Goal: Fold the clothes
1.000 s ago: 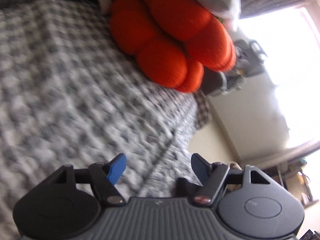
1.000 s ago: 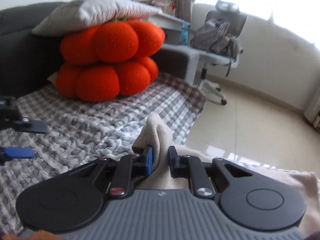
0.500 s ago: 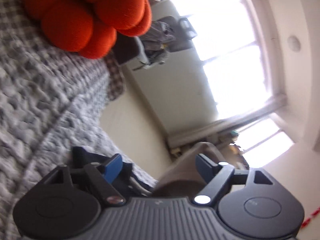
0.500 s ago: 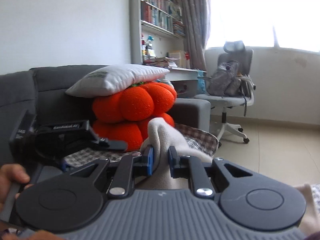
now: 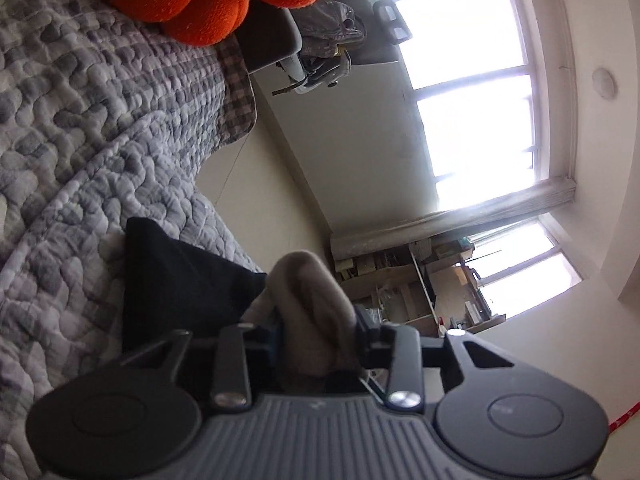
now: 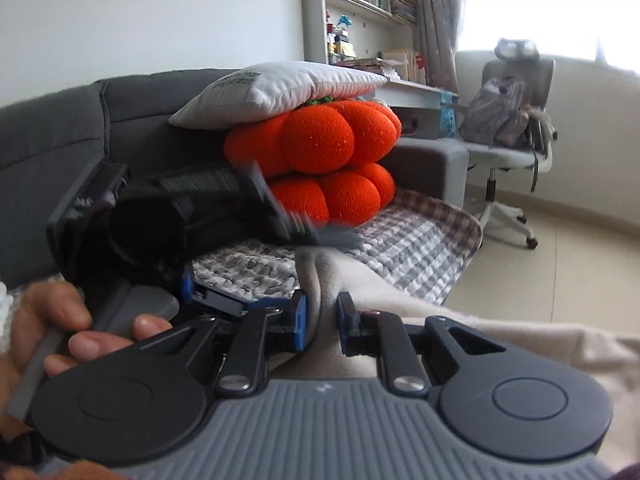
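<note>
Since a second ago the left gripper (image 5: 316, 334) has swung away from the bare quilt toward the window side and now has a fold of the beige fleece garment (image 5: 308, 288) between its fingers, where before nothing lay between them. Its jaws are closing, and the bunched cloth fills the gap between the blue pads, bulging up above them. Just left of that fold a dark, nearly black piece of fabric (image 5: 180, 280) lies on the grey-and-white quilted checked blanket (image 5: 100, 120).

On the other side, the right gripper (image 6: 322, 320) keeps the same narrow pinch on another ridge of the same beige garment (image 6: 360, 292), its pads pressed to the cloth on either side. From there the fleece spreads right and toward the camera, draped over the blanket's edge. The left gripper's body (image 6: 160, 216) shows blurred just beyond and to the left of the right fingers, and the person's left hand (image 6: 60, 332) grips its handle at the lower left.

Farther off, the orange lobed pumpkin-shaped cushion (image 6: 320, 160) rests against the dark grey sofa back (image 6: 60, 128), with a white pillow (image 6: 272, 88) lying on top of it. A grey office chair (image 6: 508, 120) with a bag on its seat stands on the pale floor near the bright window.
</note>
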`<move>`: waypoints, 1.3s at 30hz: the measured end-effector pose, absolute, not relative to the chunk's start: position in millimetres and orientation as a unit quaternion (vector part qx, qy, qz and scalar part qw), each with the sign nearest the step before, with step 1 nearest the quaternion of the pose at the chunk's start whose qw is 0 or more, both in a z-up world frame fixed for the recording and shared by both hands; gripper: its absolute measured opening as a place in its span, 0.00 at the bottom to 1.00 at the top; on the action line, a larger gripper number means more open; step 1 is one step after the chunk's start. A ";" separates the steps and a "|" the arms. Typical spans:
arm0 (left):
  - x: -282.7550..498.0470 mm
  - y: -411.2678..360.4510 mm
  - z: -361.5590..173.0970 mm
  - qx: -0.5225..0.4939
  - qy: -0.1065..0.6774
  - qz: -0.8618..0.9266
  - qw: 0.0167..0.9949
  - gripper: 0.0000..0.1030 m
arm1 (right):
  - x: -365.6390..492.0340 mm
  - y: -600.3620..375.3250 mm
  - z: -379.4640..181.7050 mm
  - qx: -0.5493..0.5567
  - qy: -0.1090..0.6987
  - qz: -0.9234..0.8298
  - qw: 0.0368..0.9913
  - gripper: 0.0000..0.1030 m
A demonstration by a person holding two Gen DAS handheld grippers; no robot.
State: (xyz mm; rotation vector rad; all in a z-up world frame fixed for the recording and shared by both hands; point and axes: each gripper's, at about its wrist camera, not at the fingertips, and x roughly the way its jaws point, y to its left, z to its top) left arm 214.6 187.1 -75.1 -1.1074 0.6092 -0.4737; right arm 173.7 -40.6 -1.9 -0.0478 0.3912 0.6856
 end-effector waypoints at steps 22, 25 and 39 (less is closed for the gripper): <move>210.1 195.9 -78.5 -0.486 0.279 -0.204 0.803 0.21 | 183.2 -60.3 -5.8 0.076 0.205 0.321 0.921 0.19; 209.6 196.3 -77.1 -0.490 0.278 -0.204 0.801 0.22 | 181.7 -58.7 -4.0 0.074 0.200 0.309 0.927 0.19; 209.7 196.8 -73.6 -0.476 0.278 -0.208 0.808 0.54 | 179.4 -52.8 -1.9 0.077 0.201 0.299 0.930 0.19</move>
